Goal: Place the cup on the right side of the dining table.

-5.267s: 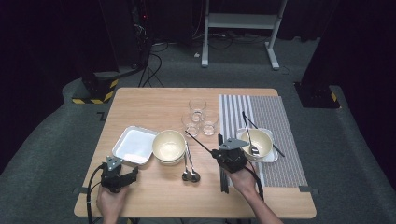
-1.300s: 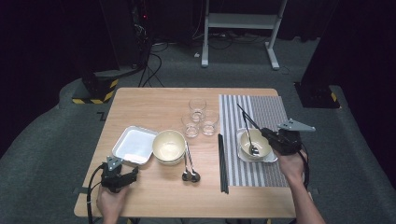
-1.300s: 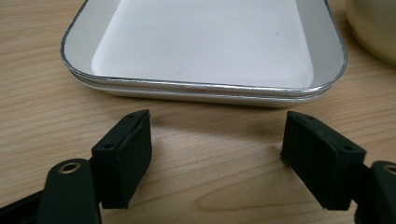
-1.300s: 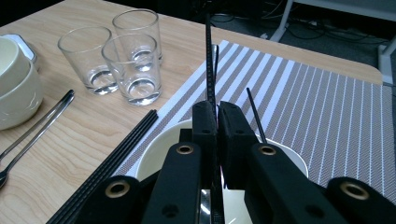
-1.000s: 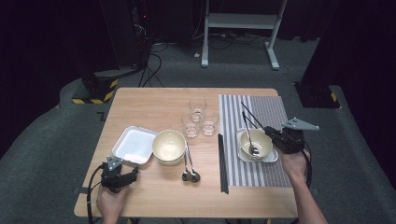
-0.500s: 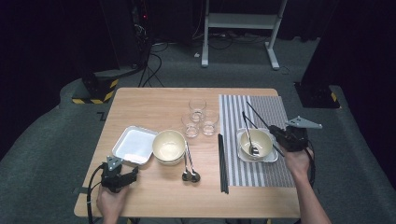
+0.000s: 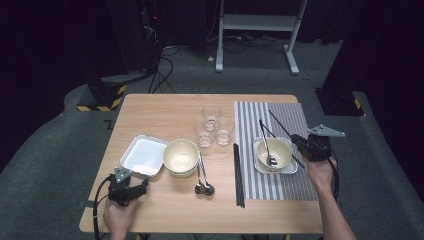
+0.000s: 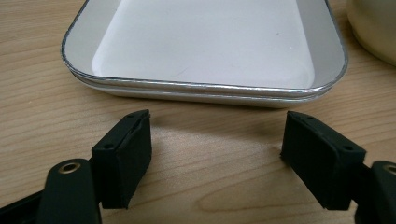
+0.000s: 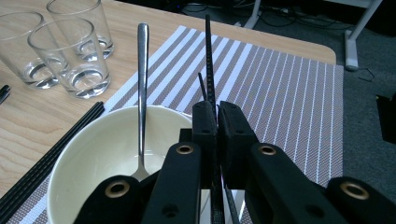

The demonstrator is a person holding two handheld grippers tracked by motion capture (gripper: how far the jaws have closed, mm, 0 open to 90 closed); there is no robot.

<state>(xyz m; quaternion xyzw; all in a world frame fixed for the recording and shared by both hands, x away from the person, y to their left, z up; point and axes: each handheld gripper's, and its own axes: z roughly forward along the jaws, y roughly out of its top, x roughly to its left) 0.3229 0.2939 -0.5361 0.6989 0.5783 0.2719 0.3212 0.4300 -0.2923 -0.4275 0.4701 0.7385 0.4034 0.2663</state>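
Since the first earlier frame the right tool has gone from the worktop's front middle to the right edge, taking one pair of black chopsticks off the worktop; in the last second it barely shifts. Left tool unchanged.

Worktop: light wood, rectangular. Striped placemat covers the right end, running from back edge to near the front edge.

White square tray sits left of centre, towards the front-left corner. Cream bowl is just beside the tray's right edge. Second cream bowl sits on a square plate on the placemat, with a spoon standing in it, bowl end down.

Three clear glasses are clustered at the worktop's centre, near the placemat's left edge. Two spoons lie right of the first bowl, heads towards the front edge. A second black chopstick pair lies along the placemat's left edge, pointing front to back.

Right tool: jaws pressed together, pinching the chopsticks near their lower end; sticks slant up and away over the placemat towards the back edge, past the bowl's right side. In the right gripper view they rise between the pads.

Left tool: near the front-left corner, jaws spread, nothing between them, pointing at the tray's near rim and apart from it.
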